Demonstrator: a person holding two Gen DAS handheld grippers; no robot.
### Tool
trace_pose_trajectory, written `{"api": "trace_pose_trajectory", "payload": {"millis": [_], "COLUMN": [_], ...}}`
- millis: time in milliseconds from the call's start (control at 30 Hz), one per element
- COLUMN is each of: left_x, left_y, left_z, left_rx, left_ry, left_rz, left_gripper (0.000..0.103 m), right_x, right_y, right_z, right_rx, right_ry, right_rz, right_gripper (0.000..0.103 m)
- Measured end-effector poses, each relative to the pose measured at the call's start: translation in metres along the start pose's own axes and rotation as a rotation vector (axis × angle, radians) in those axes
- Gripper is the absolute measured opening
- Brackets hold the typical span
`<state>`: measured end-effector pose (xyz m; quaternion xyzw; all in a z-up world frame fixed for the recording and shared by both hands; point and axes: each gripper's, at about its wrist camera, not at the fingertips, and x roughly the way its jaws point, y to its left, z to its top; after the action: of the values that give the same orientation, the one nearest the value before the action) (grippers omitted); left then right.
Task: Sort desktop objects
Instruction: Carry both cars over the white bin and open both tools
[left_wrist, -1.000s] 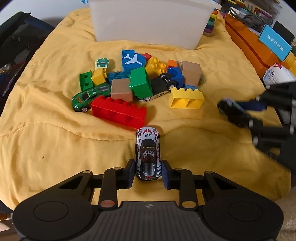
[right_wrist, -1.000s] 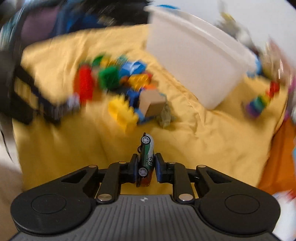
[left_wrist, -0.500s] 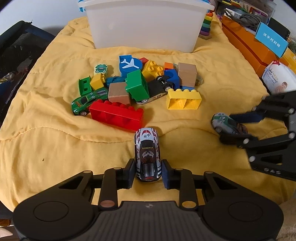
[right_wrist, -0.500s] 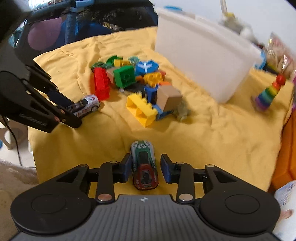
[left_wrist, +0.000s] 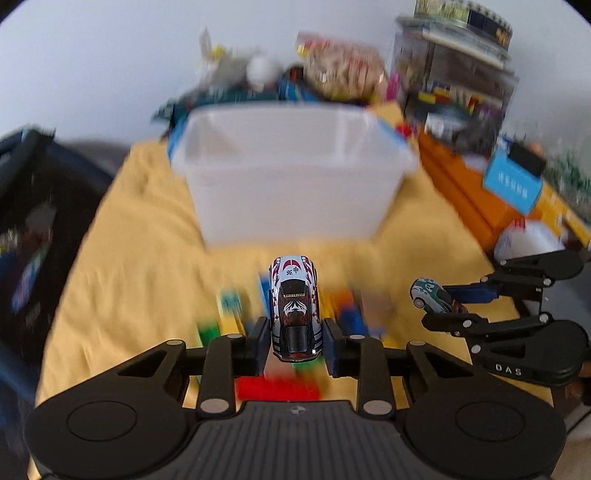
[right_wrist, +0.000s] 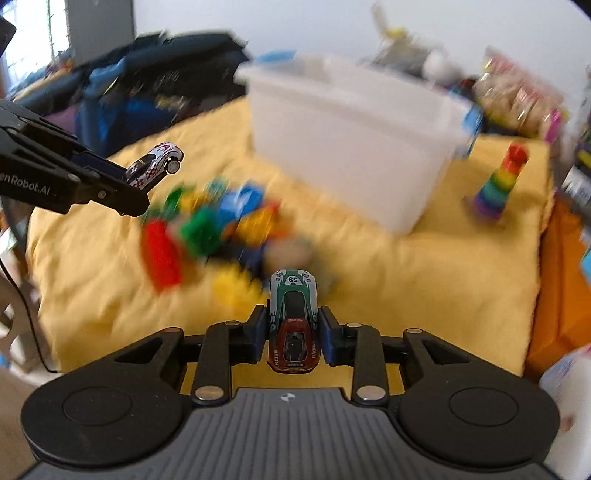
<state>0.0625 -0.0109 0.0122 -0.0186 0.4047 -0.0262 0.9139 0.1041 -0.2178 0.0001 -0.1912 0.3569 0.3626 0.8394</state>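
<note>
The left gripper (left_wrist: 294, 339) clamps the white toy car (left_wrist: 294, 306) above the brick pile (right_wrist: 207, 229) at the yellow cloth's (right_wrist: 424, 288) middle; the right gripper (right_wrist: 292, 338) clamps the green toy car (right_wrist: 293, 317). Judging by this, 2 cars are lifted, none binned; the white bin (left_wrist: 291, 177) at the cloth's far edge looks empty, with open air ahead.

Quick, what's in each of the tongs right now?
Left tongs: closed on the white toy car.
Right tongs: closed on the green toy car.
</note>
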Motion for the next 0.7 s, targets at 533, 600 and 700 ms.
{"api": "trace_pose_trajectory", "payload": {"millis": [533, 600, 700], "left_x": [0.068, 0.091, 0.122], "left_y": [0.035, 0.036, 0.035], "left_z": [0.166, 0.170, 0.168], "left_rx": [0.085, 0.084, 0.115], "left_ry": [-0.210, -0.186, -0.122], "left_rz": [0.038, 0.053, 0.094], "left_gripper": [0.033, 0.033, 0.033], "right_x": [0.023, 0.039, 0.062], "right_y": [-0.062, -0.070, -0.076], "right_z": [0.149, 0.157, 0.162], "right_rx": [0.207, 0.224, 0.234], "right_ry": [-0.282, -0.248, -0.202], "right_rz": [-0.198, -0.209, -0.232], "right_gripper": [0.033, 0.033, 0.033]}}
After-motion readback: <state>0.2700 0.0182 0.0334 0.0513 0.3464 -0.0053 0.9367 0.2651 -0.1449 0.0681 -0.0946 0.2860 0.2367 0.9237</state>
